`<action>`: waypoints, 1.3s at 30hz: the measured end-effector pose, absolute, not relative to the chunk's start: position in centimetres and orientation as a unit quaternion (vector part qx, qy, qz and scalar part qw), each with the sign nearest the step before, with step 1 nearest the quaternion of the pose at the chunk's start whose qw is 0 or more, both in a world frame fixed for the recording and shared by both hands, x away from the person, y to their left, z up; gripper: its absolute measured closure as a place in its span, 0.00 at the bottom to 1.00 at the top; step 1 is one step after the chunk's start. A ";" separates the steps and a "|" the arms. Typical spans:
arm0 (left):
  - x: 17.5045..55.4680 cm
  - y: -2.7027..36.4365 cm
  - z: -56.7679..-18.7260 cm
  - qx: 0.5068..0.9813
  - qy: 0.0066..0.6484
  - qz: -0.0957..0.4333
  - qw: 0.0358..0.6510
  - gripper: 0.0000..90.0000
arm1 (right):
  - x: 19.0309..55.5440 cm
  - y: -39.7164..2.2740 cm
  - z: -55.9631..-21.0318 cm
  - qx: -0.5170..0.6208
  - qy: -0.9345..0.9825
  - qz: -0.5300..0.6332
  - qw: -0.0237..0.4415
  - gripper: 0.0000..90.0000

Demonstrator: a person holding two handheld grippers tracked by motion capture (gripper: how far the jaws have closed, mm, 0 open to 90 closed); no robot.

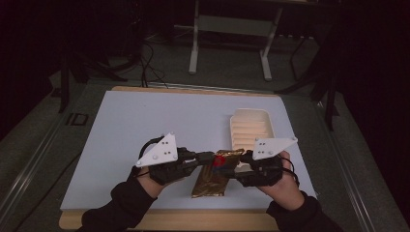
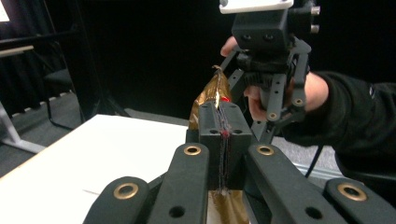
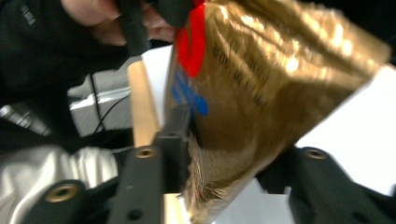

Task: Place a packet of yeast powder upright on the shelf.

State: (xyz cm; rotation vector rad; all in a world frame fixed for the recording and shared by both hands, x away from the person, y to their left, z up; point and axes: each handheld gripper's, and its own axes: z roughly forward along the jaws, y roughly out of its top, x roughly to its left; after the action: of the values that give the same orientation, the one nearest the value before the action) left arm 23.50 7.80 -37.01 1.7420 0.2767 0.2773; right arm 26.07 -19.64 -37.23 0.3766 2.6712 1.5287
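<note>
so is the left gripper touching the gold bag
Touching: in the left gripper view the left gripper has its jaws pressed shut on the gold bag's edge.

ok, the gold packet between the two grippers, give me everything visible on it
The gold packet is a shiny, crinkled foil pouch with red and blue print near its top. It is held at the near edge of the white table, just in front of the cream tray. The left gripper is shut on its top edge, foil pinched flat between the jaws. The right gripper clamps the same end from the other side. The rest hangs down toward the table; whether it touches cannot be told.
</note>
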 end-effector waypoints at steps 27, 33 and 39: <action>24.1 10.0 -37.4 0.748 0.157 0.094 0.638 0.14 | 27.8 -21.8 -34.7 0.089 0.858 0.504 0.039 0.82; 24.1 10.4 -38.3 0.751 0.173 0.091 0.631 0.03 | 28.7 -23.3 -33.6 0.078 0.852 0.512 0.078 0.82; 24.3 11.3 -39.5 0.745 0.194 0.082 0.633 0.03 | 30.4 -25.2 -32.7 0.081 0.845 0.516 0.114 0.82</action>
State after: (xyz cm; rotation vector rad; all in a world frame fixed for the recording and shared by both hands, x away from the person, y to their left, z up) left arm 24.26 11.34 -39.50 1.7028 0.4428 0.1882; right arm 30.36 -25.22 -32.74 0.2365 2.4777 1.5138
